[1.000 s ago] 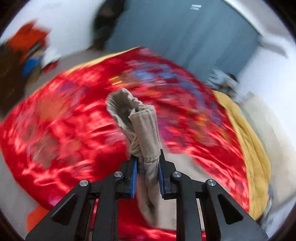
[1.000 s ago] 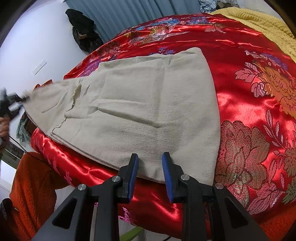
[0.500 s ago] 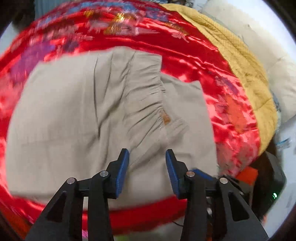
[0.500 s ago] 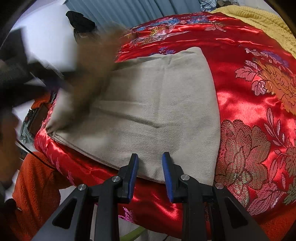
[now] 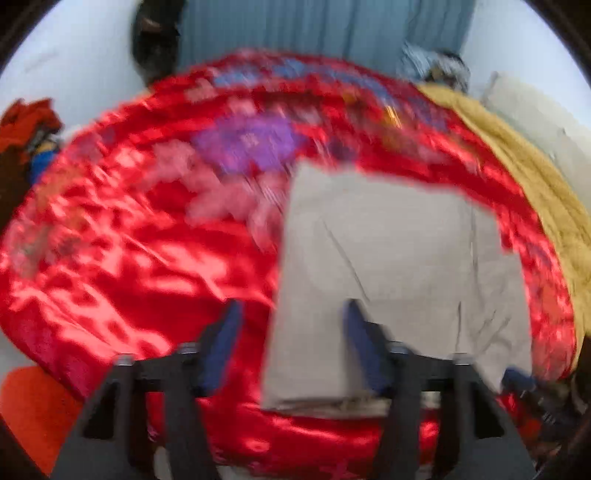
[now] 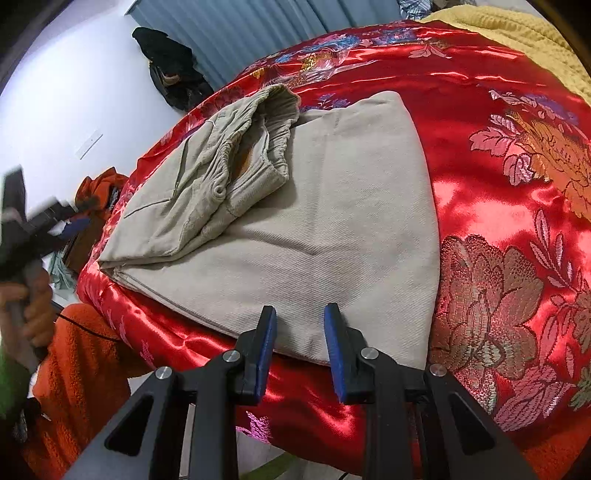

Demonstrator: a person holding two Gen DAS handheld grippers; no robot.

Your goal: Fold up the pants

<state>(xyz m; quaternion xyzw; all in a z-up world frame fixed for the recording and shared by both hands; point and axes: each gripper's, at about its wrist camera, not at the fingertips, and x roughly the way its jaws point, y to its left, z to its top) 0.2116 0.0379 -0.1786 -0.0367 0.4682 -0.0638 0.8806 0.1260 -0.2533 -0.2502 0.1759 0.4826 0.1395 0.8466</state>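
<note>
The beige pants (image 6: 325, 206) lie folded on the red satin bedspread (image 6: 498, 206), with the waistband end (image 6: 240, 158) laid on top at the left. My right gripper (image 6: 299, 332) is open and empty, just over the near edge of the pants. In the blurred left wrist view the pants (image 5: 399, 258) lie flat ahead and to the right. My left gripper (image 5: 291, 332) is open and empty above their near left corner. The left gripper also shows at the far left of the right wrist view (image 6: 22, 229), held in a hand.
A yellow blanket (image 5: 546, 192) lies along the bed's right side. Blue curtains (image 6: 236, 33) and a dark garment (image 6: 170, 62) stand behind the bed. An orange-clad person (image 6: 81, 354) stands at the near edge. Red clutter (image 5: 29, 122) sits at the left.
My left gripper carried the waistband end over, laid it on the folded pants and opened. It has since pulled back to the left. My right gripper has stayed still and open.
</note>
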